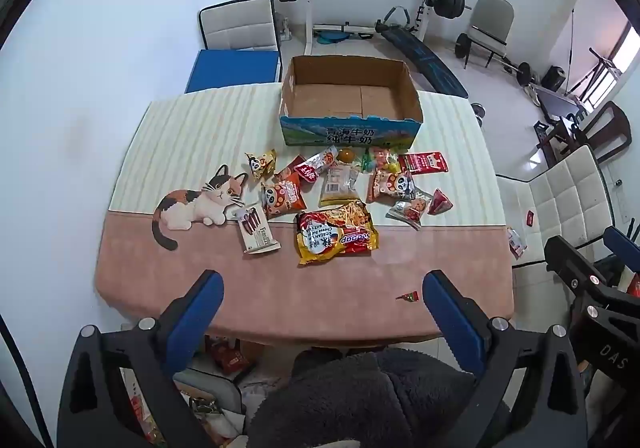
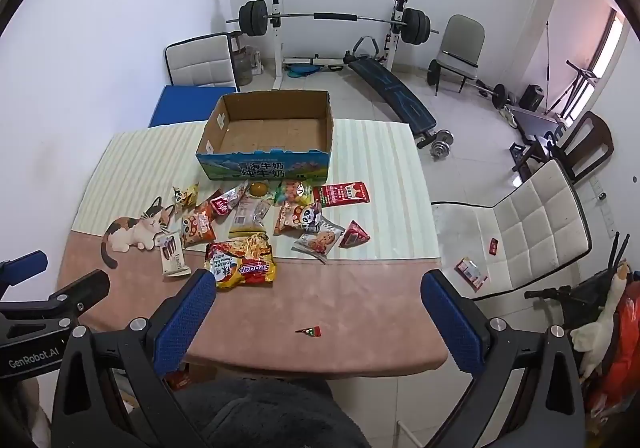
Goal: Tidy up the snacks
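Note:
An open, empty cardboard box (image 1: 352, 98) (image 2: 268, 130) stands at the table's far side. Several snack packets lie in front of it: a yellow noodle pack (image 1: 336, 236) (image 2: 242, 264), a chocolate stick pack (image 1: 258, 230) (image 2: 173, 253), panda packets (image 1: 282, 198) (image 2: 298, 218), a red sachet (image 1: 424, 162) (image 2: 341, 193). A small red wrapper scrap (image 1: 408, 296) (image 2: 310, 331) lies near the front edge. My left gripper (image 1: 322, 294) and right gripper (image 2: 316, 296) are both open and empty, held above the table's near edge.
The table (image 1: 280, 304) has a pink and striped cat-print cloth. White chairs (image 1: 560, 200) (image 2: 520, 224) stand at the right and far left. A packet (image 2: 471, 273) lies on the floor. Weight bench and barbell (image 2: 332, 18) are behind.

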Available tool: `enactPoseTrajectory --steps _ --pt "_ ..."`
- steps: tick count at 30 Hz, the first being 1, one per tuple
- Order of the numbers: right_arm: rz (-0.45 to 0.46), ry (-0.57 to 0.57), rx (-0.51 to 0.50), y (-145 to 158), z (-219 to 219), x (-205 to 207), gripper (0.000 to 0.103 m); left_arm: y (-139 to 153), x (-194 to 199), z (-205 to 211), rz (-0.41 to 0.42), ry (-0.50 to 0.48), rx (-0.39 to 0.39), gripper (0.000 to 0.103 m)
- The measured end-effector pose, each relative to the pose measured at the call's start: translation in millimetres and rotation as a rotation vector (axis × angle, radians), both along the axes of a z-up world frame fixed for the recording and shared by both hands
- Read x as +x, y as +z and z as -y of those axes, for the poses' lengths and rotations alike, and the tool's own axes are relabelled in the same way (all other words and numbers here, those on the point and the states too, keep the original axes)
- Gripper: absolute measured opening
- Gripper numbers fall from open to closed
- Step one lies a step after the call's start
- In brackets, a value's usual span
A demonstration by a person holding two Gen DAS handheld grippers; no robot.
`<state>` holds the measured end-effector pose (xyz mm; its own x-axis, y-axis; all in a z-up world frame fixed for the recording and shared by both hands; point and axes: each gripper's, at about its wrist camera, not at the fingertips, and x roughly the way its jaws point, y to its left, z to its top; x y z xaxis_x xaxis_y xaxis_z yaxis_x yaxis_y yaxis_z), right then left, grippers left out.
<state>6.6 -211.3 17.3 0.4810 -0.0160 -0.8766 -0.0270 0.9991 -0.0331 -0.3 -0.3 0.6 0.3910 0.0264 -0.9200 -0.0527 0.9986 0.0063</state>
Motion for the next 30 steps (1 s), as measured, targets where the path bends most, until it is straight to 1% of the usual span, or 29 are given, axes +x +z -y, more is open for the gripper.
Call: enactPoseTrajectory --steps 7,8,9,10,28,29,30 --pt "0.005 -0.001 -0.004 -1 2 1 0.103 6 -8 3 0.018 0.016 0.004 0.102" --pt "0.003 0.000 -0.006 -2 2 1 0.103 0 -1 0 -0.005 0.000 -0.002 0.102" --pt "0.002 0.001 -0.007 -2 2 1 0.103 0 1 0 -0.011 -0.004 -0.005 0.102" --pt "0.000 0.007 0.005 -2 6 3 0.103 0 0 0 -0.010 -0.003 -0.005 0.102" --pt "0.003 0.012 0.000 -2 3 3 0.103 5 3 4 -0.010 0.005 -0.022 0.102" --pt "0.005 0.013 -0.002 -2 2 2 0.103 -3 -4 5 -0.004 0.005 -0.019 0.102" --pt "0.006 0.014 -0.003 -2 1 3 0.103 -4 -4 6 -0.004 0.006 -0.020 0.102"
